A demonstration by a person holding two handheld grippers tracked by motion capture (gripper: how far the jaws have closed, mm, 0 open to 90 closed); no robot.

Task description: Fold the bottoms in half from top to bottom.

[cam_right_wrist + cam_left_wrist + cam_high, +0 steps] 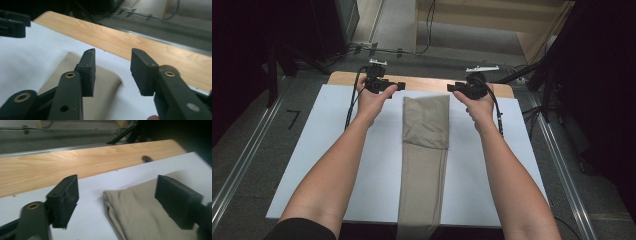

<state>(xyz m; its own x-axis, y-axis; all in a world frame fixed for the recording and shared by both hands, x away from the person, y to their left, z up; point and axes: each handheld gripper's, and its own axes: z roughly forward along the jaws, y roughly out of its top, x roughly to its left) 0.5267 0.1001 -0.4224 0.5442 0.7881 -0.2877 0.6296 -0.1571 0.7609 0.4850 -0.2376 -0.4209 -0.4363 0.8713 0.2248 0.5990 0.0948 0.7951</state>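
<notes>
We hold our left gripper (401, 85) and right gripper (449, 88) with jaws apart and empty, poised above the far corners of the folded beige trousers (425, 145), which lie lengthwise down the middle of the white-covered counter (337, 145), their end doubled back.

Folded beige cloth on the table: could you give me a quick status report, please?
Left gripper and right gripper both open, nothing between the jaws. Beige cloth lying flat on white board, far end folded back over itself, free of both grippers. Nothing in the way.
</notes>
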